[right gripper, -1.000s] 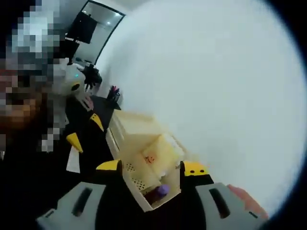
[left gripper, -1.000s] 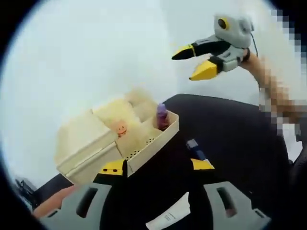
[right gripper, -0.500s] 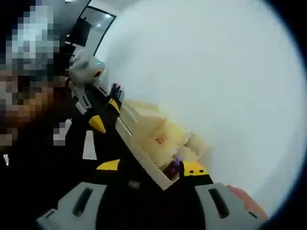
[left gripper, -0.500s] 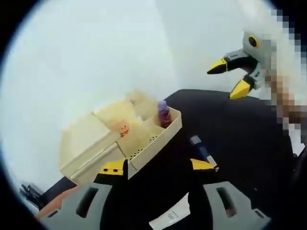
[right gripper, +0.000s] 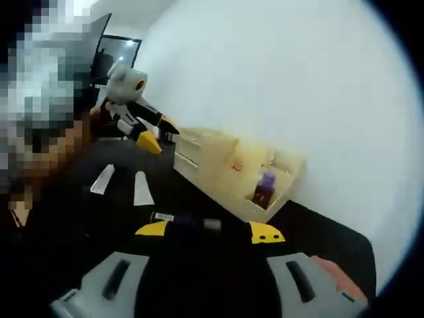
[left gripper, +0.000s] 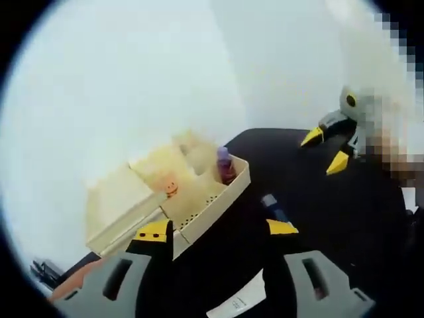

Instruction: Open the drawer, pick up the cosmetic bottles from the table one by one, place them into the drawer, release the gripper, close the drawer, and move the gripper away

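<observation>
Two sets of tongs hover over a matte black bench [left gripper: 318,192], each spread apart and empty. In the left gripper view the left tongs [left gripper: 216,229] sit just short of a cream, boxy organiser [left gripper: 132,205] whose drawer [left gripper: 212,192] is pulled out, its front dotted with small holes. A purple-capped bottle [left gripper: 225,165] with dark contents stands upright in the drawer's near corner. A slim dark bottle [left gripper: 273,208] lies flat on the bench beside the right-hand tip. The right tongs [left gripper: 326,150], grey with yellow wedge tips, hang farther off. In the right gripper view two flat white tubes [right gripper: 142,189] lie on the bench.
</observation>
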{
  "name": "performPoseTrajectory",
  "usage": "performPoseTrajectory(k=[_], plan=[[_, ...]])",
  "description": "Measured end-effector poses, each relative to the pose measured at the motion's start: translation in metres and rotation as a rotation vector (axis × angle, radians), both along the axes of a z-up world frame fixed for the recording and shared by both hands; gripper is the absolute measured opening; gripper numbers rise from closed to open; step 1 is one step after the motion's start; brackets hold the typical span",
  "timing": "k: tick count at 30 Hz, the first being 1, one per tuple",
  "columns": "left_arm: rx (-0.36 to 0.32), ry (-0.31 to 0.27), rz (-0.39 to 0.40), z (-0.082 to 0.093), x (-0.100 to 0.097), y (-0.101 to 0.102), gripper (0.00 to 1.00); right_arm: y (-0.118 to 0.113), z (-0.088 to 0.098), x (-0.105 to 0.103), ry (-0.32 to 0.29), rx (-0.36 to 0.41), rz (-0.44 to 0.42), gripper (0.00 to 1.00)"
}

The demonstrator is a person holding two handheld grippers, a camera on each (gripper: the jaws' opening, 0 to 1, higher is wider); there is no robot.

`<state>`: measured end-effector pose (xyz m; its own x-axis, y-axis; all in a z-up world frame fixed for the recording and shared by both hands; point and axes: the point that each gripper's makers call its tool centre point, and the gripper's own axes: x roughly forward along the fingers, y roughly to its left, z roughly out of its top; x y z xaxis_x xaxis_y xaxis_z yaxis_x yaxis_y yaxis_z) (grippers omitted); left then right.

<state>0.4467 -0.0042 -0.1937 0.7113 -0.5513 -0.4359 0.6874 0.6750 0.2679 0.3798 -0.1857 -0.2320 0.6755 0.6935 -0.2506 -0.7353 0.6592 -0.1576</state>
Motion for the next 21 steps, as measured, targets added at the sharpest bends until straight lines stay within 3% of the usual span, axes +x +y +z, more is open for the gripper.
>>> performPoseTrajectory(k=[3,9,18,21], plan=[[0.011,0.001,0.01,-0.004,-0.001,-0.001,0.49,-0.011,0.004,0.004,0.007,0.017,-0.003,0.4],[0.029,-0.001,0.0,-0.011,-0.008,-0.016,0.49,-0.01,0.001,0.004,0.004,0.034,-0.012,0.39],[0.039,0.053,-0.033,-0.022,-0.015,-0.027,0.49,-0.012,-0.018,0.004,0.016,-0.04,-0.025,0.39],[0.026,0.048,-0.054,-0.02,-0.018,-0.032,0.49,-0.017,-0.021,0.009,0.029,-0.019,-0.042,0.39]])
